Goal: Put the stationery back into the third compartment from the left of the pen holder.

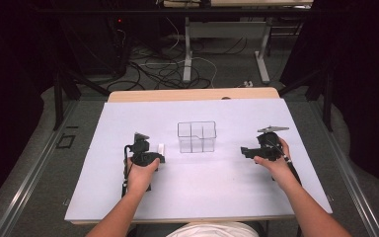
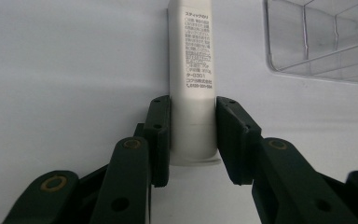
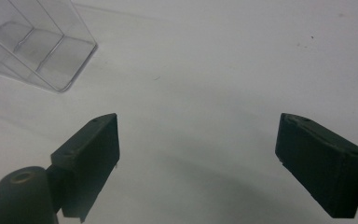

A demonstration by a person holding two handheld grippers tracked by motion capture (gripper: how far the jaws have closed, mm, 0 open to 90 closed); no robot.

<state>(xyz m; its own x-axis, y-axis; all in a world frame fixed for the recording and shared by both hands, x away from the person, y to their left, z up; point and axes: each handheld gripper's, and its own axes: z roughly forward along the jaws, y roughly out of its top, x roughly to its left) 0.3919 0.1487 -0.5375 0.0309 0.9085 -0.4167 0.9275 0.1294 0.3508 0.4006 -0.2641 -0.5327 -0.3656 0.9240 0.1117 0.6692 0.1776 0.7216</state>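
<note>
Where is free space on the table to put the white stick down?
Bare table lies in front of the clear box, between both hand-held grippers, and behind the box. It is tight only between the white stick and the box.

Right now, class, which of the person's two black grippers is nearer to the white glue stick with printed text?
Left. The left gripper is shut on the white glue stick, pads against its sides. The right gripper hangs open, apart, beyond the clear plastic divided box.

My left gripper (image 2: 192, 140), black with brass-coloured pivot pins, and the white glue stick (image 2: 192, 70) printed with fine black lettering. My right gripper (image 3: 198, 163), black. Clear, colourless compartment box (image 1: 197, 137). Pale lavender-white table sheet (image 1: 217, 187) over a light wood edge.
</note>
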